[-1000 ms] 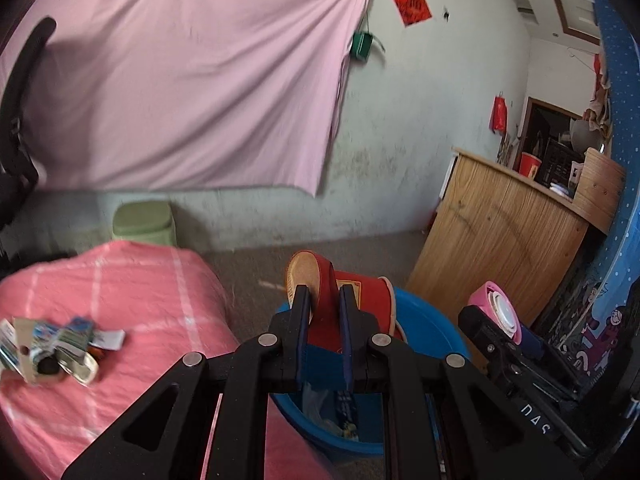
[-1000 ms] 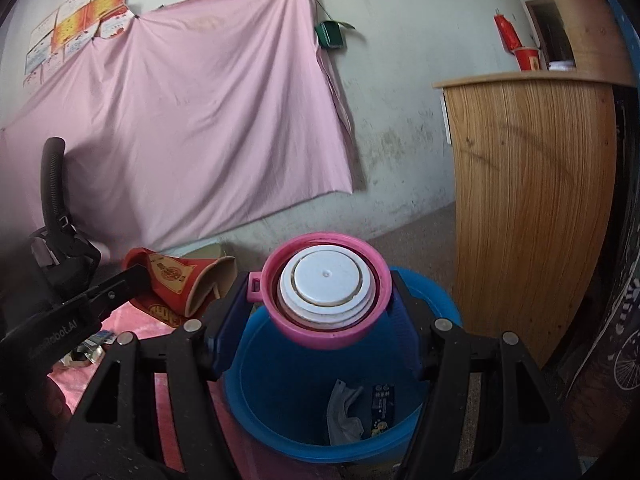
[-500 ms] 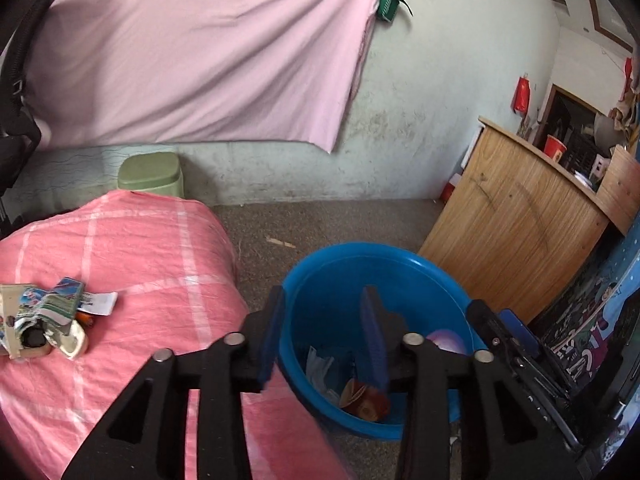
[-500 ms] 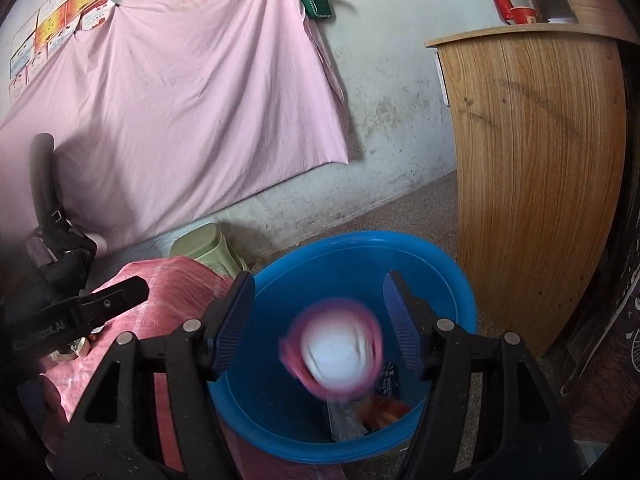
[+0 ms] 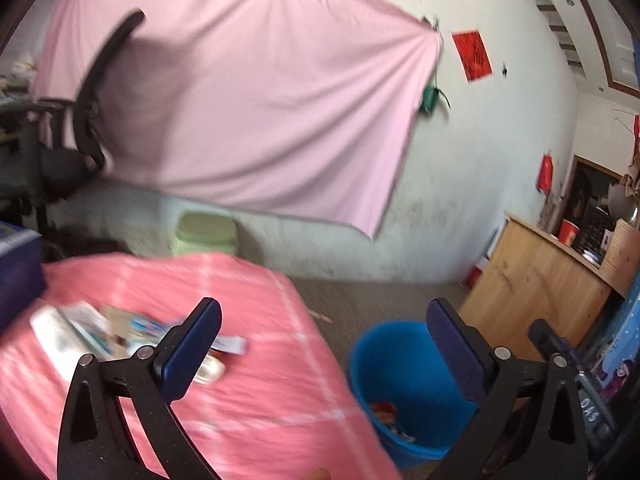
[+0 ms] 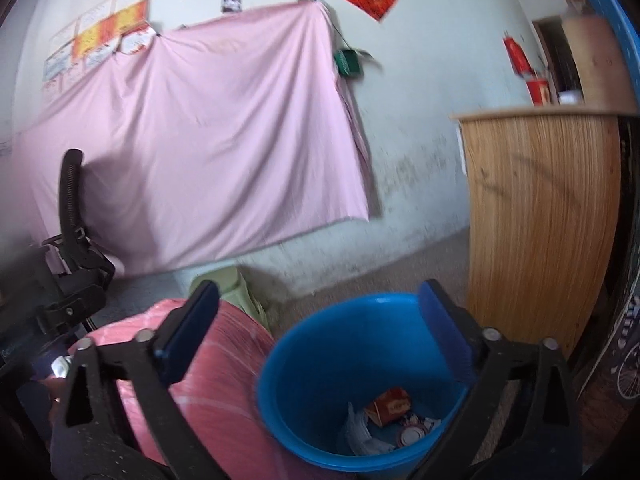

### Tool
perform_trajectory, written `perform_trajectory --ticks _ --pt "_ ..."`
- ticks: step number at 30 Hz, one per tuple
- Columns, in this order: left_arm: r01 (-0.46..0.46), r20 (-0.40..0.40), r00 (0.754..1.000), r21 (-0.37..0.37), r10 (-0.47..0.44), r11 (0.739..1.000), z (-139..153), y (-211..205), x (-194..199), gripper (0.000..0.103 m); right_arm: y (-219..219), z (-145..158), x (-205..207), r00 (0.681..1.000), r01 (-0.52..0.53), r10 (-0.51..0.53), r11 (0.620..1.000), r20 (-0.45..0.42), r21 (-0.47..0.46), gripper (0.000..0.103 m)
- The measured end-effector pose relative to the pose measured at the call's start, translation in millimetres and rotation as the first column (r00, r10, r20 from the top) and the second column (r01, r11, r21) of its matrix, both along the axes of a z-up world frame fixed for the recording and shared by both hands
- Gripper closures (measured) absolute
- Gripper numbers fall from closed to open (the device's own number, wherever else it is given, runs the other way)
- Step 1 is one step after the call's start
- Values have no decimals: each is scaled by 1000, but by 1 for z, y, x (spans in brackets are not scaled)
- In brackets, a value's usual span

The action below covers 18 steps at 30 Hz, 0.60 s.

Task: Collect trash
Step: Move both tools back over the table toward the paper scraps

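A blue plastic bin (image 6: pixel 332 356) stands on the floor beside the pink-covered table (image 5: pixel 256 392). Inside it lie a red carton (image 6: pixel 390 405), white scraps and a round lid. The bin (image 5: pixel 400 360) also shows low at the right in the left wrist view. My right gripper (image 6: pixel 318 306) hangs above the bin's near side, its jaws opening wide with nothing between them. My left gripper (image 5: pixel 324 320) points over the table's right edge, its jaws opening wide and empty. Blurred wrappers and cartons (image 5: pixel 92 332) lie on the table to its left.
A wooden counter (image 6: pixel 540 216) stands right of the bin. A green stool (image 5: pixel 206 232) sits against the wall under the pink sheet (image 5: pixel 240 112). A black office chair (image 5: pixel 80 128) stands at the far left. A dark blue box (image 5: pixel 16 272) sits at the table's left edge.
Both grippers let go: the red carton and the pink-rimmed lid fell into the blue bin. Both jaws spread wide. The left gripper swung left toward the table; the right one rose slightly.
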State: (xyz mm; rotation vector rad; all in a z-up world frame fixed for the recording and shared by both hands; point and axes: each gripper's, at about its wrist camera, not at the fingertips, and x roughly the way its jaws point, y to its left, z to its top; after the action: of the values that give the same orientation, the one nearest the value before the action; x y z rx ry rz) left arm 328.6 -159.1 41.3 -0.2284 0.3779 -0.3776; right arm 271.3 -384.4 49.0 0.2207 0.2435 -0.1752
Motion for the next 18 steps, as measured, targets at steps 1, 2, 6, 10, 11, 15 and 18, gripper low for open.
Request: perform_trajectory --ticks 1,2,6,10,11,15,18 --pt "-15 18 1000 9 15 1000 3 7 -3 2 9 5 -4 1000 -8 9 1000 23 -16 0" --pt "-37 42 998 24 36 999 6 17 -9 2 16 10 -5 999 -20 21 999 36 -27 0" --pt "-124 117 986 54 117 991 14 54 -29 2 46 25 -10 993 -71 77 995 88 -73 0" --pt "-191 179 967 50 179 980 14 89 -46 2 79 32 -17 979 -124 141 985 147 -122 0" --pt "-201 190 963 44 190 979 14 95 -50 2 88 33 -19 973 -140 160 982 164 -129 0" --pt "-262 239 940 51 243 964 11 124 -63 2 118 33 -23 960 -169 196 975 201 -147 0" --pt "-306 257 926 80 277 949 -2 143 -74 2 134 32 -21 954 -194 227 965 195 -176 0"
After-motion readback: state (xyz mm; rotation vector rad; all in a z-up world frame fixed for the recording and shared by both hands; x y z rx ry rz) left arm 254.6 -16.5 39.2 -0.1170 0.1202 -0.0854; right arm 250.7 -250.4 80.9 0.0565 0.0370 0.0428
